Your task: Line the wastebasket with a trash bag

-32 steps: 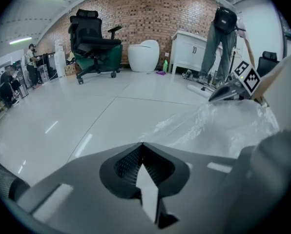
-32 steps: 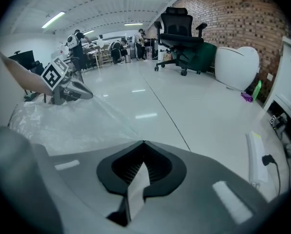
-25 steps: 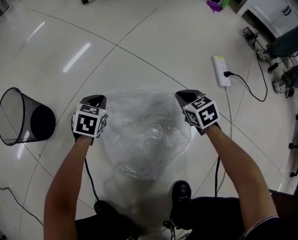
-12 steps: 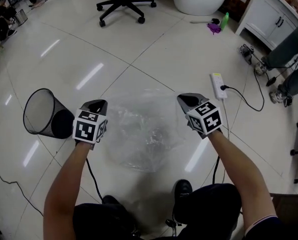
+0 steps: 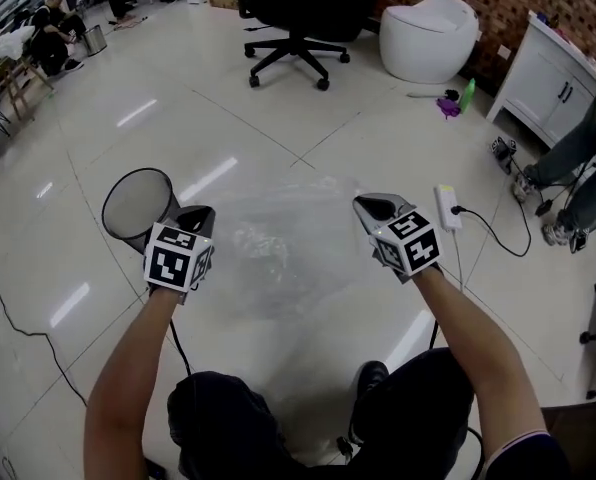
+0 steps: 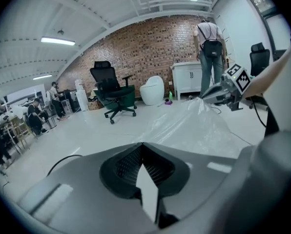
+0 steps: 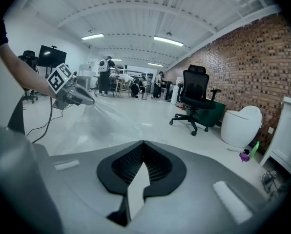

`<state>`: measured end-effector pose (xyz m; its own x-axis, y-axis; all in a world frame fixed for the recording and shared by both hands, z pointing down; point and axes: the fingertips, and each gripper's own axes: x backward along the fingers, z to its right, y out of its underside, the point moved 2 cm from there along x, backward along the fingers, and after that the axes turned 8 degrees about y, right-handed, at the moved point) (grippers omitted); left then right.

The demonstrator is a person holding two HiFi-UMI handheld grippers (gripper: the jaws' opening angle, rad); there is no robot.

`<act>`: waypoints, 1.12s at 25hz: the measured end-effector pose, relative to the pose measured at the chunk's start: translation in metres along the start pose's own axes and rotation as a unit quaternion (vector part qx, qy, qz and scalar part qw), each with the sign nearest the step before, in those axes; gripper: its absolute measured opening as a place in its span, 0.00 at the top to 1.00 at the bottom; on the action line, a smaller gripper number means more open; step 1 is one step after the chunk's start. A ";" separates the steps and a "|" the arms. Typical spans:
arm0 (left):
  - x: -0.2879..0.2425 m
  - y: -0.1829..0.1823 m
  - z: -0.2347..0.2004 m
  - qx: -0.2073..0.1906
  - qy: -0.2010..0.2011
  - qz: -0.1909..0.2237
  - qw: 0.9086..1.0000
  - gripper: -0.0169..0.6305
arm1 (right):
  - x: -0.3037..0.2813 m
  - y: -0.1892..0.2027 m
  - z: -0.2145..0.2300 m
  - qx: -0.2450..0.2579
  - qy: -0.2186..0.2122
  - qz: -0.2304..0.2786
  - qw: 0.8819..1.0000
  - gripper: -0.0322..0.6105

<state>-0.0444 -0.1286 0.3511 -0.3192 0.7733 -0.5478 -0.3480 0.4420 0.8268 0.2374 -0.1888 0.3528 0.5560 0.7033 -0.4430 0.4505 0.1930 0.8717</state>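
A clear plastic trash bag (image 5: pixel 278 240) hangs stretched between my two grippers above the white floor. The left gripper (image 5: pixel 193 218) is shut on the bag's left edge, and the right gripper (image 5: pixel 370 208) is shut on its right edge. A black mesh wastebasket (image 5: pixel 136 198) stands on the floor just beyond the left gripper, its round mouth showing. In the left gripper view the bag (image 6: pixel 194 126) runs from the shut jaws (image 6: pixel 142 144) across to the right gripper (image 6: pixel 218 90). The right gripper view shows the film (image 7: pixel 104 118) leading to the left gripper (image 7: pixel 74 95).
A black office chair (image 5: pixel 298 8), a white rounded seat (image 5: pixel 428 38) and a white cabinet (image 5: pixel 553 78) stand at the back. A power strip (image 5: pixel 446 206) with its cable lies right of the right gripper. A person (image 6: pixel 207 40) stands by the cabinet. A thin cable (image 5: pixel 18 313) crosses the floor at left.
Both grippers have risen, lifting the bag off the floor and keeping it spread. The view has tipped up, and the wastebasket now shows right beside the left gripper.
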 end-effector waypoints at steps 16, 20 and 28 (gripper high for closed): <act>0.166 0.038 -0.035 0.044 -0.094 0.028 0.994 0.96 | 0.016 -0.102 -0.116 0.066 -0.069 0.061 0.994 0.95; 0.200 0.052 -0.040 0.054 -0.108 0.026 0.992 0.96 | 0.017 -0.122 -0.144 0.087 -0.094 0.060 0.990 0.95; 0.237 0.072 -0.041 0.071 -0.136 0.014 0.988 0.96 | 0.011 -0.130 -0.185 0.098 -0.142 0.073 0.982 0.95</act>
<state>-0.1819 0.0682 0.2755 -0.0721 0.8711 -0.4859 -0.2089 0.4631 0.8613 0.0558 -0.0801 0.2730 0.7846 0.4889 -0.3812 0.4622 -0.0515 0.8853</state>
